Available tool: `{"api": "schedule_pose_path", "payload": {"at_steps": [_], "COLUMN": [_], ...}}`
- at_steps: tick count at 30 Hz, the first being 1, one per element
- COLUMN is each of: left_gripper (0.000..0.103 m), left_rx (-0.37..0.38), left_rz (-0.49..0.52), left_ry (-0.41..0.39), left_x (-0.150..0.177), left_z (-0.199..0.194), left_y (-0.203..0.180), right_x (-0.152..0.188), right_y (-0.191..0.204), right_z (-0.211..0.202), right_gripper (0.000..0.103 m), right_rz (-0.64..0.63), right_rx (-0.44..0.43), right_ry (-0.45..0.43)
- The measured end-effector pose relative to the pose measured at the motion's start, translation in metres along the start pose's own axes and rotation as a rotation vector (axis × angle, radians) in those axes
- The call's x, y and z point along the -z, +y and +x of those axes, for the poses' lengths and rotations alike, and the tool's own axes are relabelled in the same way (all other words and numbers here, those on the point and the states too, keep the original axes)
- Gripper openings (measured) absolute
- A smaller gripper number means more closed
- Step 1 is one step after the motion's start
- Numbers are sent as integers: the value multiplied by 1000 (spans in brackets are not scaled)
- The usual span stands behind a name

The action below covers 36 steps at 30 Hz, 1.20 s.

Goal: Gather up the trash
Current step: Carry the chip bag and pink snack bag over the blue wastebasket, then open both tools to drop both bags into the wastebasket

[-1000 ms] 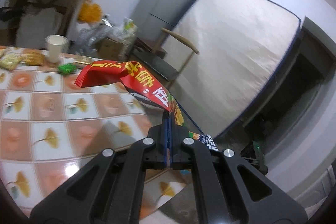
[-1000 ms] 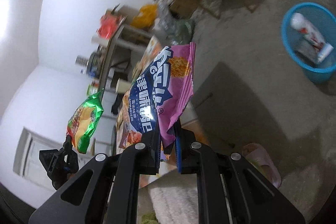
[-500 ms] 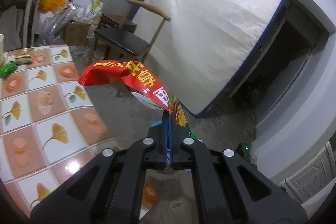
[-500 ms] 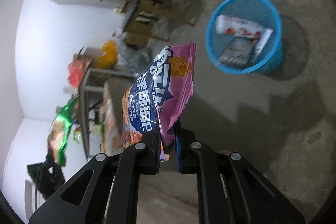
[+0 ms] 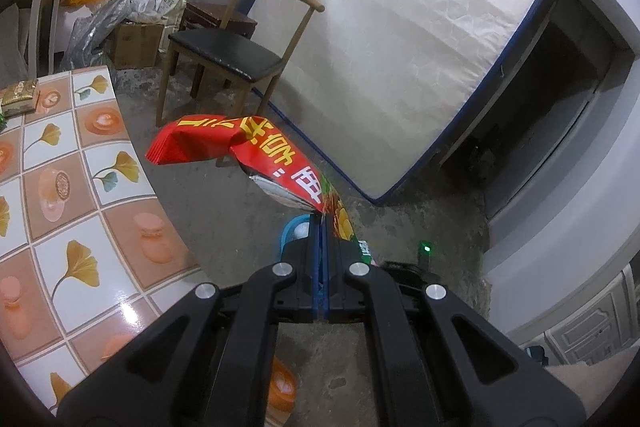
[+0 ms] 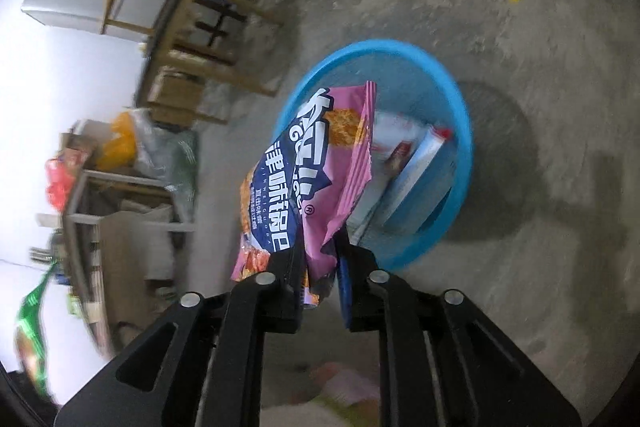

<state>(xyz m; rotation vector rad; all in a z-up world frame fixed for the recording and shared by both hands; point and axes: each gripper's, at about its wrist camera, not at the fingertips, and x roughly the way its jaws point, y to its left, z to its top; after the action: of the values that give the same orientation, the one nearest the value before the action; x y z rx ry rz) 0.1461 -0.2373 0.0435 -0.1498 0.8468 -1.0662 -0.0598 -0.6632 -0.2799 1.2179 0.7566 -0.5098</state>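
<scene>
My left gripper [image 5: 322, 223] is shut on a red snack wrapper [image 5: 256, 147] that sticks out forward, held in the air past the table's edge. Just behind its fingertips a sliver of the blue basket [image 5: 289, 227] shows on the floor. In the right wrist view, my right gripper [image 6: 320, 255] hangs over the blue basket [image 6: 460, 131], which holds white packets [image 6: 416, 163]. Its jaws are opening. A purple and blue snack bag [image 6: 304, 163] stands between them, leaning on the left finger, with a gap to the right pad.
A table with a tile-patterned cloth [image 5: 60, 207] lies at left, with a small box [image 5: 20, 99] on it. A wooden chair [image 5: 224, 55], a mattress [image 5: 400, 47] propped against the wall and a dark doorway [image 5: 540, 115] stand beyond. Bare concrete floor [image 6: 540, 27] surrounds the basket.
The right gripper dropped toward the blue basket, which now fills the view, and its jaws have parted around the purple bag. The left gripper swung off the table with the red wrapper.
</scene>
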Motion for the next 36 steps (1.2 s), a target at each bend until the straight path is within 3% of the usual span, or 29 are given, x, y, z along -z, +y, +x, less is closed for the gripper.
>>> {"api": "schedule_pose_path", "payload": {"at_steps": [2, 5, 8, 14, 18, 21, 25, 27, 29, 32, 36], "left_gripper": [0, 0, 0, 0, 0, 0, 1, 9, 41, 42, 45], "left_rx": [0, 10, 26, 102, 147, 132, 49, 7, -22, -87, -59], "left_rz": [-1, 1, 13, -23, -126, -148, -118, -106, -139, -211, -249], "left_ry": [15, 35, 62, 127, 204, 245, 315, 356, 431, 481, 464], "left_x": [0, 0, 1, -5, -11, -7, 10, 25, 43, 62, 57], "left_z": [7, 18, 34, 85, 157, 209, 291, 324, 358, 364, 335], "left_y": [-1, -5, -13, -34, -47, -57, -71, -69, -60, -49, -46], "right_x": [-13, -24, -29, -3, 23, 49, 76, 89, 100, 110, 111], "right_y": [-14, -31, -42, -60, -75, -94, -121, -137, -149, -159, -153], "right_z": [17, 27, 21, -29, -60, -85, -109, -122, -132, -143, -147], "right_gripper": [44, 51, 55, 56, 56, 56, 56, 56, 56, 56, 56], "right_rz": [12, 36, 57, 107, 132, 169, 234, 277, 316, 341, 322], "right_rx": [73, 154, 147, 76, 47, 39, 50, 59, 61, 72, 70], "right_ry": [-12, -32, -63, -143, -162, -168, -159, -165, -172, -171, -176]}}
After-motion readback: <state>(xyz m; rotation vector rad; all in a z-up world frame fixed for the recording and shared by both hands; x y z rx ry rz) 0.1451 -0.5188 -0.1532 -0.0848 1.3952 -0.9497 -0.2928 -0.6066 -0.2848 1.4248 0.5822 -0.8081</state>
